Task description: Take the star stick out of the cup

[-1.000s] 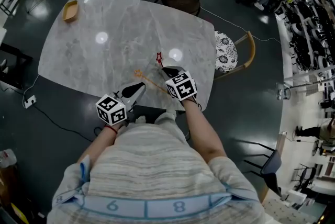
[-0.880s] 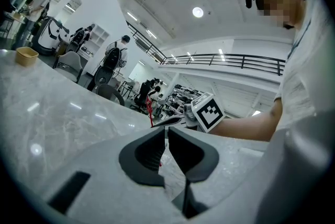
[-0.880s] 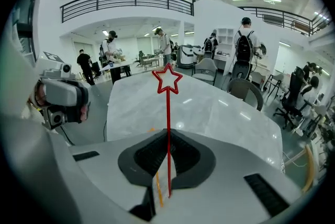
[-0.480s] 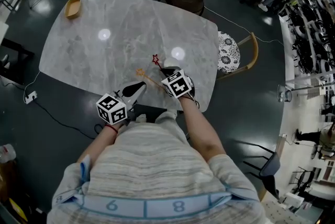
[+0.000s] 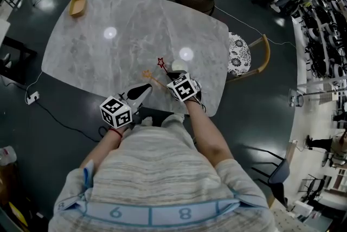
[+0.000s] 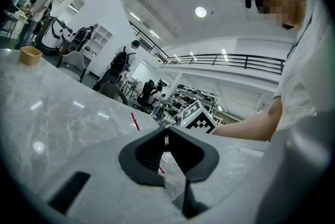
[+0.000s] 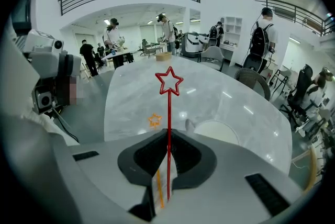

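While the right gripper [image 7: 167, 134] is clamped on the red star stick [image 7: 169, 108], the stick is out of the cup [image 7: 217, 133] and above the table [image 5: 108, 63].
Thin and bright red, the stick has a straight shaft topped by a hollow five-pointed star in outline; the jaws grip it low on the shaft, and the star points away from the gripper over the marble. The white round rim just right of the gripper appears to be the cup, though this view shows little of it. An orange star stick [image 7: 154, 121] lies flat on the table, its shaft running beneath the right gripper's jaws. The left gripper [image 6: 167, 130] rests near the table's near edge, jaws closed together on nothing.
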A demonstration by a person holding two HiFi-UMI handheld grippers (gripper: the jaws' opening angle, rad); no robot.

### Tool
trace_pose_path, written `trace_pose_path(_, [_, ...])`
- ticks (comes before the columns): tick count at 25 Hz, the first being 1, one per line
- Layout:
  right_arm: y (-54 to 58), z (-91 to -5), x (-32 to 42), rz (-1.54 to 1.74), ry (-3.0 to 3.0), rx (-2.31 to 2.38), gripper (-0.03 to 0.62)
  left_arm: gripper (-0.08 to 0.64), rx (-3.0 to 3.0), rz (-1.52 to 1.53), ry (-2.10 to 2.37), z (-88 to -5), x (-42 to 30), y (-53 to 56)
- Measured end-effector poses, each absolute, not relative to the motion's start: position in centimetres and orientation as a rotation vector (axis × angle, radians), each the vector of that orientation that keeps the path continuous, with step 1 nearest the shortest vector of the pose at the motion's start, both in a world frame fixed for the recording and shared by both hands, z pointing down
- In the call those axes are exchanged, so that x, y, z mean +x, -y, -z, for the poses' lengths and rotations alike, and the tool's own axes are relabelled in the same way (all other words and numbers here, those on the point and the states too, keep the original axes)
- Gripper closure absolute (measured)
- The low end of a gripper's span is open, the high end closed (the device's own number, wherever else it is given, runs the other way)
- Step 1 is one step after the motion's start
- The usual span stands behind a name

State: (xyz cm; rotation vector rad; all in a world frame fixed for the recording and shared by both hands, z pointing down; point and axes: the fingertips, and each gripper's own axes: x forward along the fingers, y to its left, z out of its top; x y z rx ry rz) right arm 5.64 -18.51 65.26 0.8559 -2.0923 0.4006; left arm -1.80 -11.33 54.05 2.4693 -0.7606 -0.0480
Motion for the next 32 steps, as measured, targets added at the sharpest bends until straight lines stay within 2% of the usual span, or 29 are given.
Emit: trace_pose_path(32, [15.6,-55.3,5.2,-0.462,2.363,1.081,0.575,0.543,2.494,0.051,0.718,-53.3,-1.2,11.8])
